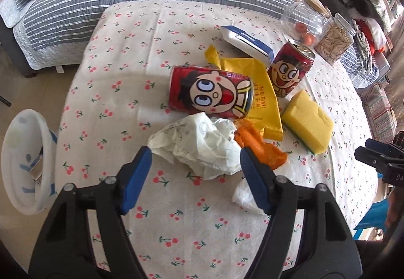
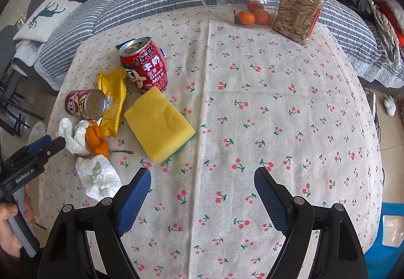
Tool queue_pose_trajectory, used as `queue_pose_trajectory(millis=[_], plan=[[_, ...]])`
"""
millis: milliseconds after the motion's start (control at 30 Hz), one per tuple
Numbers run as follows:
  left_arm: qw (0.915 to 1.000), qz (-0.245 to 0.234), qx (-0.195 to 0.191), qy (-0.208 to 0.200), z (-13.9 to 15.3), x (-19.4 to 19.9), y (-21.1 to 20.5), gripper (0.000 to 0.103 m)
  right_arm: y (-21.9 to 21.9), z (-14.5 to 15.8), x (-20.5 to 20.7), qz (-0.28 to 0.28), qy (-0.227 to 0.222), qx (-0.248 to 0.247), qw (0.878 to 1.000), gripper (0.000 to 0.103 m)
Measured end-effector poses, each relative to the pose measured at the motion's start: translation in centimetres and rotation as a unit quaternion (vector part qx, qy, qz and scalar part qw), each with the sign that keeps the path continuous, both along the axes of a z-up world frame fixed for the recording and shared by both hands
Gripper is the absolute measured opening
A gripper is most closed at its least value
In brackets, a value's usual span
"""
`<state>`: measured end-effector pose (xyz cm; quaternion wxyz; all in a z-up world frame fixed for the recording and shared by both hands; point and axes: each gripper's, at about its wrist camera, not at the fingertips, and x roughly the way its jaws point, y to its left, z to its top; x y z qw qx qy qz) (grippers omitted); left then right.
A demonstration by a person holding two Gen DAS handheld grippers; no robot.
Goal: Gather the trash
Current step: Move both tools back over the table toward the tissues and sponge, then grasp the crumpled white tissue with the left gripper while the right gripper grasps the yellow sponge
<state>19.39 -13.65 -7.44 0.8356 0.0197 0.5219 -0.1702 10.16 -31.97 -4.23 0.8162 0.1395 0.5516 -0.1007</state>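
Trash lies on a cherry-print tablecloth [image 2: 252, 107]. My left gripper [image 1: 195, 155] is open, its blue pads either side of a crumpled white tissue [image 1: 199, 145], just short of it. Beyond lie orange peel [image 1: 262, 147], a red can on its side [image 1: 212, 92], a yellow wrapper [image 1: 252, 76] and an upright red can [image 1: 290, 69]. A second tissue wad [image 1: 245, 195] lies by the left gripper's right finger, also in the right wrist view [image 2: 98, 178]. My right gripper [image 2: 202, 172] is open and empty over bare cloth, right of the yellow sponge [image 2: 159, 124].
A white bin [image 1: 25, 160] stands off the table's left edge. A glass jar of oranges [image 2: 245, 1] and a jar of seeds [image 2: 298, 13] stand at the far side. A blue-white pack [image 1: 247, 41] lies behind the cans. A striped sofa is beyond.
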Motion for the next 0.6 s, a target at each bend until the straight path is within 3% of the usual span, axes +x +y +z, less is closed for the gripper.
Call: queue_pose_trajectory(millis=[233,400,600], plan=[[0.9997,0.002,-0.007,0.023,-1.8,0.8,-1.5,0.051,-0.9,-0.3,-0.1,-0.011,0.002,0.006,1.0,0.085],[0.9996,0.004,-0.013,0.026,-1.5,0.8,-1.7,0.037,-0.9,-0.9,0.6,-0.011,0.008,0.009,1.0,0.085],[0.9996,0.0,-0.021,0.021,-0.3,0.3,-1.1,0.035,-0.1,-2.0,2.8,-0.001,0.014,0.015,1.0,0.085]])
